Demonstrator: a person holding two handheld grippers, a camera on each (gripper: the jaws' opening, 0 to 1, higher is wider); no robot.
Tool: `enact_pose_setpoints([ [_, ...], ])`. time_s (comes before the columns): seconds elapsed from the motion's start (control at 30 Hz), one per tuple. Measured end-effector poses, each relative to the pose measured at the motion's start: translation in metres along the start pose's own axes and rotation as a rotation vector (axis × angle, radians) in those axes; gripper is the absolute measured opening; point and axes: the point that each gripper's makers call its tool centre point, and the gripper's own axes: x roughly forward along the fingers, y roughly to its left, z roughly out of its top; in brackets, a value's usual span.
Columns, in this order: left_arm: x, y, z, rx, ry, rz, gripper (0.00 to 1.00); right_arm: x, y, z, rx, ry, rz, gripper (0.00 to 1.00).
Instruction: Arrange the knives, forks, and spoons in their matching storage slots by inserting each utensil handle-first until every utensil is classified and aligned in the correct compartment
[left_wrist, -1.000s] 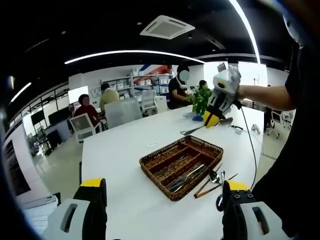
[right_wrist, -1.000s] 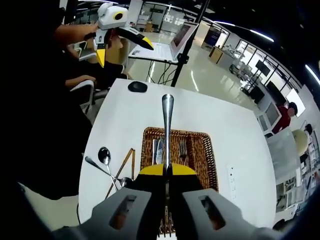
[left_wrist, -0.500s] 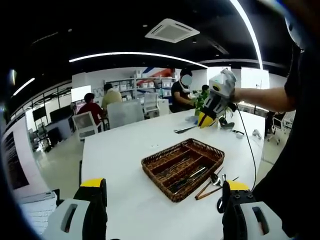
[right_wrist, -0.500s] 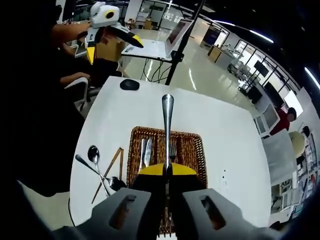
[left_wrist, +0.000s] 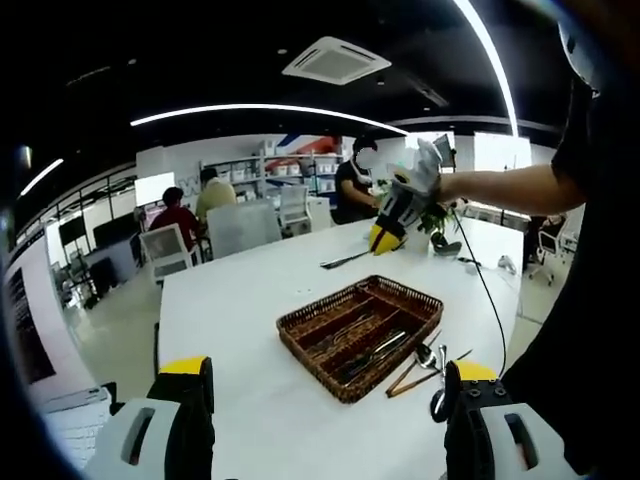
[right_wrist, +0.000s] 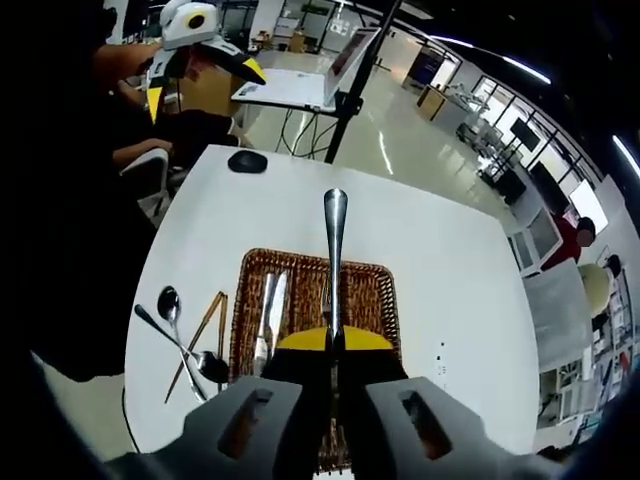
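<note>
A brown wicker tray (left_wrist: 300, 330) with several slots lies on the white table (left_wrist: 230, 330); knives (right_wrist: 270, 312) and a fork (right_wrist: 326, 296) lie in it. My right gripper (right_wrist: 333, 342) is shut on a metal utensil (right_wrist: 335, 230) whose rounded handle points away over the tray (right_wrist: 240, 320); its head is hidden between the jaws. In the left gripper view the right gripper (left_wrist: 392, 212) hangs above the table beyond the tray, utensil (left_wrist: 345, 260) sticking out. My left gripper (left_wrist: 327, 368) stands open, short of the tray. Two spoons (right_wrist: 168, 303) and chopsticks (right_wrist: 203, 332) lie beside the tray.
A black mouse (right_wrist: 247, 161) sits near the table's far edge, with a laptop (right_wrist: 300, 85) on a stand and a tripod pole (right_wrist: 352, 95) beyond. A cable (left_wrist: 490, 300) hangs from the right gripper. People sit at desks (left_wrist: 215, 195) in the background. A person's arm (left_wrist: 510, 185) holds the right gripper.
The right gripper, still holding the utensil, has moved farther across the table beyond the tray. In its view the tray has slid left. The left gripper stays open.
</note>
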Motion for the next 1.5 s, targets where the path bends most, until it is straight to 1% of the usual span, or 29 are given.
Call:
enact_pose_setpoints([
  [0.23, 0.001, 0.001, 0.003, -0.008, -0.008, 0.004, 1.0, 0.002, -0.01, -0.003, 0.0, 0.007, -0.01, 0.0],
  [0.5, 0.002, 0.002, 0.0, -0.013, -0.004, 0.009, 1.0, 0.0, -0.024, -0.007, 0.006, 0.011, -0.028, 0.0],
  [0.83, -0.001, 0.007, 0.002, -0.03, -0.013, 0.026, 1.0, 0.003, -0.026, -0.008, 0.003, 0.015, -0.027, 0.0],
  [0.93, -0.002, 0.007, 0.003, -0.034, -0.016, 0.031, 1.0, 0.005, -0.026, -0.007, 0.01, 0.005, -0.026, 0.0],
  [1.23, -0.004, 0.009, 0.0, -0.049, -0.007, 0.042, 1.0, 0.021, -0.025, -0.015, 0.01, 0.008, -0.008, 0.0],
  [1.3, -0.007, 0.011, -0.001, -0.047, -0.001, 0.05, 1.0, 0.026, -0.025, -0.02, 0.009, 0.025, -0.008, 0.0],
  [1.5, -0.016, 0.015, -0.001, -0.053, 0.003, 0.076, 1.0, 0.035, -0.023, -0.027, 0.017, 0.023, -0.009, 0.0],
])
